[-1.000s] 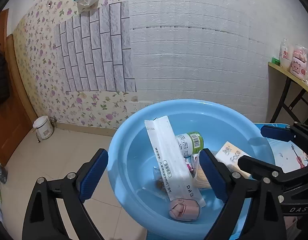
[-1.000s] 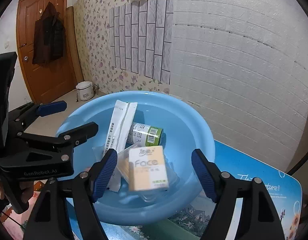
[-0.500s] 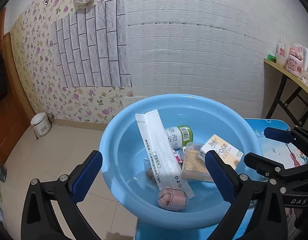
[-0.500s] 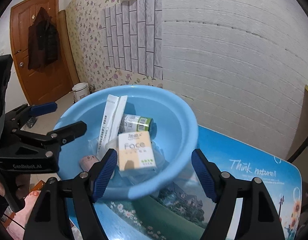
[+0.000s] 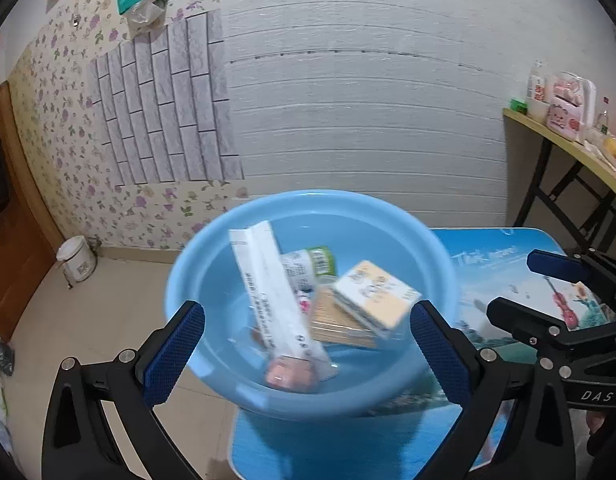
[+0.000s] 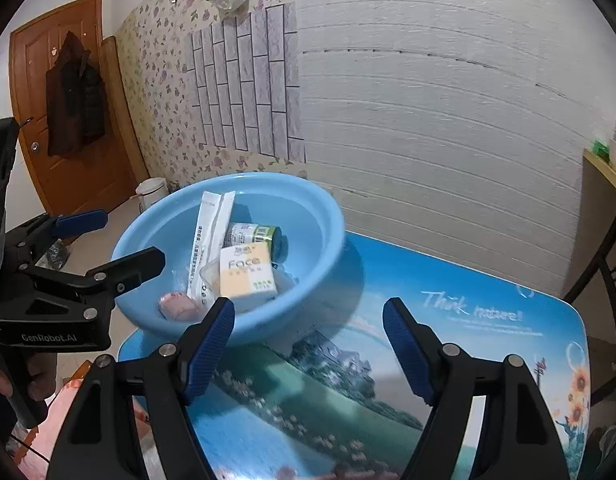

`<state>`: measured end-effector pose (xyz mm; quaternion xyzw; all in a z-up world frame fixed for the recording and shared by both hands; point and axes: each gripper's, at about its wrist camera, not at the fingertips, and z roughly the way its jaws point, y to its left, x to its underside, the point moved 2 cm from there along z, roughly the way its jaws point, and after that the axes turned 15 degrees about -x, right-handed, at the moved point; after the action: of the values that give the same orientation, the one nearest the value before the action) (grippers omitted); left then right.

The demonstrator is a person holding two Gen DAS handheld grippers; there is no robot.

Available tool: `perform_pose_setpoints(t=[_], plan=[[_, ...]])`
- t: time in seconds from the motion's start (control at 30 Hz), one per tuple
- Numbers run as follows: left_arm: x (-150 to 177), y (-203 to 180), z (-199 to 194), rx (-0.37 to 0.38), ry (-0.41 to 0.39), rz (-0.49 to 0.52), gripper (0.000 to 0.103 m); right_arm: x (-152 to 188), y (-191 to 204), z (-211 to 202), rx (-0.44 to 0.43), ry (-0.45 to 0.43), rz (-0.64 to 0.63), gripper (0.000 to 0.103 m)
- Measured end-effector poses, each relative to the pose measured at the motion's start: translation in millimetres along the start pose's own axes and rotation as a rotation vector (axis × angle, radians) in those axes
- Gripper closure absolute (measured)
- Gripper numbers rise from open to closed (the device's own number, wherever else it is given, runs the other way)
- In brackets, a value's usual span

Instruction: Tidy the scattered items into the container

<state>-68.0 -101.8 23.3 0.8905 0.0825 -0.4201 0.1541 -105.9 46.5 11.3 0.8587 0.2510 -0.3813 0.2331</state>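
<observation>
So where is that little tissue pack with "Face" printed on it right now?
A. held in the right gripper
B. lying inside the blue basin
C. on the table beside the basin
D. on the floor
B: the tissue pack lies inside the blue basin; both grippers are open and empty.

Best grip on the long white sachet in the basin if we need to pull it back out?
Probably the upper end of the long white sachet, approached from above. It leans on the blue basin wall, so that end stands clear, while its lower end is wedged among the tissue pack and pink item.
</observation>
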Motion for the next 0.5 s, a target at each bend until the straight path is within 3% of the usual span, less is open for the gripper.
perform_pose_setpoints(t=[0.4, 0.5], plan=[[4, -55, -19, 0.089, 0.042, 0.042, 0.000, 27, -23, -54, 0.093, -0.022, 0.068, 0.025], [3, -69, -25, 0.104, 0.049, 0.052, 0.000, 30, -32, -69, 0.123, -0.043, 0.086, 0.019]])
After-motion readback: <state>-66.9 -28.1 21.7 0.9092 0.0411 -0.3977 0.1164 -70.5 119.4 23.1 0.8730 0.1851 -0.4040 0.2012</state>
